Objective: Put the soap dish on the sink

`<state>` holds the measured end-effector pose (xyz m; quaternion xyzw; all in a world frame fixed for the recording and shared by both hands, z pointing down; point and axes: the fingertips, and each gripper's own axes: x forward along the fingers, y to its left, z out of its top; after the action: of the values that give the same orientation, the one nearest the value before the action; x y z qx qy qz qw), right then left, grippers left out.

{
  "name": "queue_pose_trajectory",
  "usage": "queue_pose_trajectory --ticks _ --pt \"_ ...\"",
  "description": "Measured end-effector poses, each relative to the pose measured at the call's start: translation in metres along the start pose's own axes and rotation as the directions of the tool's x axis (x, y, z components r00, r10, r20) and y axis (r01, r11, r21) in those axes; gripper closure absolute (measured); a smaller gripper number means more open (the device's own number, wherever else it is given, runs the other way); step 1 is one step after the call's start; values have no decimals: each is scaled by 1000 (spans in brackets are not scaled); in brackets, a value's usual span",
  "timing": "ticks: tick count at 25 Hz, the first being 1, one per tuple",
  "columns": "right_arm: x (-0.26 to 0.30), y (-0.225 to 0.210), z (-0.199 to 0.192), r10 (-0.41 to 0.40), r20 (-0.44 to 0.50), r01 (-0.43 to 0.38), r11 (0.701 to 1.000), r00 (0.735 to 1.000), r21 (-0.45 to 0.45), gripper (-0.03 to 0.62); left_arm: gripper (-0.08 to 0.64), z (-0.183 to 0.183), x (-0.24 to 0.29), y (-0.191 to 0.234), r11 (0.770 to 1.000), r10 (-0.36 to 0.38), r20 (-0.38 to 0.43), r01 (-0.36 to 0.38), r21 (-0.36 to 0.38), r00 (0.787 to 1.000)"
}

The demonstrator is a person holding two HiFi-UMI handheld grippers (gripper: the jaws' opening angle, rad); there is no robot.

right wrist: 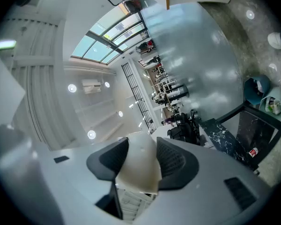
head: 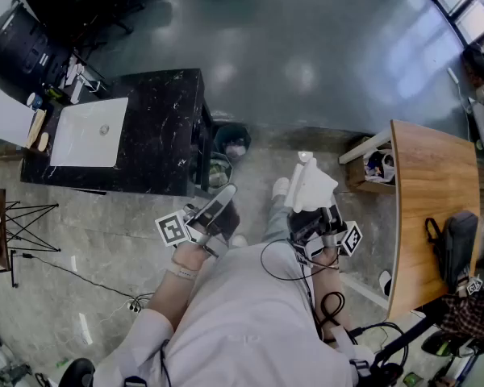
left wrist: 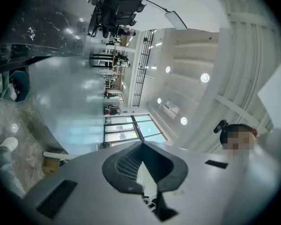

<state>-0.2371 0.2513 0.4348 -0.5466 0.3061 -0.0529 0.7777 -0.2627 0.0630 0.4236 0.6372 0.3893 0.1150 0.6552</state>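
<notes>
The white soap dish [head: 310, 185] is held up in front of the person, and my right gripper [head: 316, 216] is shut on it. In the right gripper view the dish [right wrist: 138, 168] fills the gap between the two dark pads [right wrist: 177, 162]. My left gripper [head: 215, 210] hangs at the person's left, shut with nothing in it; its pads [left wrist: 122, 165] meet at the tip. The white sink [head: 89, 131] is set in a black marble counter [head: 165, 127] at the far left, well away from both grippers.
Two bins [head: 232, 142] stand by the counter's right end. A wooden table [head: 431, 192] with a black bag [head: 458, 248] runs along the right, with a low shelf [head: 377, 166] beside it. A tripod [head: 24, 232] stands at the left, and cables lie on the floor.
</notes>
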Motion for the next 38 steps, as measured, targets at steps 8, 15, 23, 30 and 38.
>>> queue_pose_trajectory --ticks 8,15,23,30,38 --pt "59 -26 43 -1 -50 3 1000 999 31 388 554 39 42 30 1000 19 48 -20 20 999" --pt "133 -49 93 -17 -123 27 996 992 81 388 554 86 100 61 998 53 118 -58 39 992" --pt "227 -65 153 -32 -248 65 990 968 126 388 554 144 162 85 991 81 256 -104 80 963" --pt "288 -88 187 -47 -359 116 978 932 172 388 554 173 194 102 982 108 366 -156 104 924" --pt "343 -111 187 -43 -469 174 955 882 240 388 554 189 194 103 965 141 500 -232 124 855"
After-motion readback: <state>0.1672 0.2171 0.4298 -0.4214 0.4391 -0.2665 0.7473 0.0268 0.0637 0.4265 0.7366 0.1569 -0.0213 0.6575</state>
